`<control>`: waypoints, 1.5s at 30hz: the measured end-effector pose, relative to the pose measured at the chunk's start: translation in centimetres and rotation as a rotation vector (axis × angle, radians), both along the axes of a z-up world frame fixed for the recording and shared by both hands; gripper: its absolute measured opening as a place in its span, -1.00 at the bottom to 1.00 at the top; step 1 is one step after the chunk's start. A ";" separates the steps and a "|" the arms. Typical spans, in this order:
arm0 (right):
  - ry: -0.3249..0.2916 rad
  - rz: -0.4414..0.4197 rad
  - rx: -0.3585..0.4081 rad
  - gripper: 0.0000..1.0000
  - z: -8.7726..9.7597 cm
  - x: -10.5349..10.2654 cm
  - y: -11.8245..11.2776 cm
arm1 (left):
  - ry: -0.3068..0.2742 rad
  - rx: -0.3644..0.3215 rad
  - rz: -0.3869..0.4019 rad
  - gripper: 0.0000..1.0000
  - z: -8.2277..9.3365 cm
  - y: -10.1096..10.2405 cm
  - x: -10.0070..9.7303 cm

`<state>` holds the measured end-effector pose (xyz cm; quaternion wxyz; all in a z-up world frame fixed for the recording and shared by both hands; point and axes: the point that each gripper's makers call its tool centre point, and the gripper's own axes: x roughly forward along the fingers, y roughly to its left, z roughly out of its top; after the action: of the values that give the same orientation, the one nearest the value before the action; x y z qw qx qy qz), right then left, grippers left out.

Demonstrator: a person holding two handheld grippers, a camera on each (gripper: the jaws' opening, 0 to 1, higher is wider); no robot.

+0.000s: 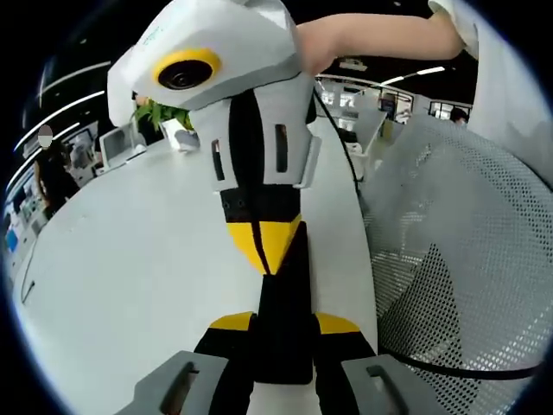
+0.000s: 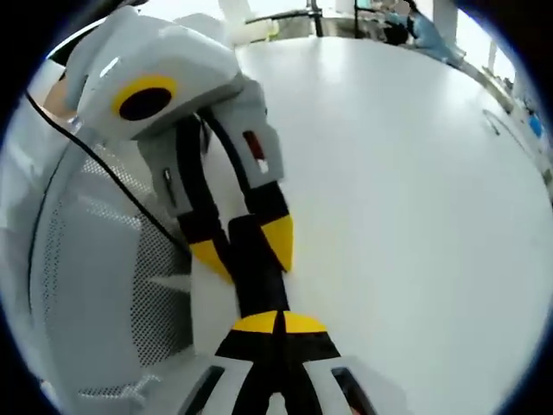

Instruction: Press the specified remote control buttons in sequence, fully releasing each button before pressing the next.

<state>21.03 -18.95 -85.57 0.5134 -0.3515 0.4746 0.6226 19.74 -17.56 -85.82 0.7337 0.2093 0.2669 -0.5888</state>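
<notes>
The left tongs (image 1: 283,323) are clamping the remote (image 1: 282,298) by its sides while the right tongs (image 2: 278,322), closed together, are touching its face, so a hard push is risking it slipping out.

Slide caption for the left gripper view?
Two hand-held grippers meet tip to tip on a slim black remote control over a white table.

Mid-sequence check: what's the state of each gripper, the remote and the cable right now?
left gripper: jaws shut on the remote, one each side.
right gripper: jaws shut, tips meeting the remote's upper face.
remote: held above the white table; button press cannot be told.
black cable: slack, draped across the mesh chair.
</notes>
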 end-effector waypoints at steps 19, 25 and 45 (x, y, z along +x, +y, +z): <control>0.097 0.120 -0.062 -1.00 -0.1 -0.1 -0.1 | 0.001 -0.006 0.004 -0.51 0.0 0.0 0.0; 0.051 0.122 -0.064 -1.00 -0.1 -0.3 -0.2 | 0.002 -0.009 0.006 -0.51 0.0 0.0 0.0; -0.154 -0.194 0.200 -1.00 0.2 -0.1 0.0 | 0.002 -0.014 0.013 -0.51 0.0 0.0 0.0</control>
<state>20.95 -18.90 -85.36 0.6383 -0.2977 0.4011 0.5857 19.77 -17.53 -85.77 0.7385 0.2019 0.2649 -0.5862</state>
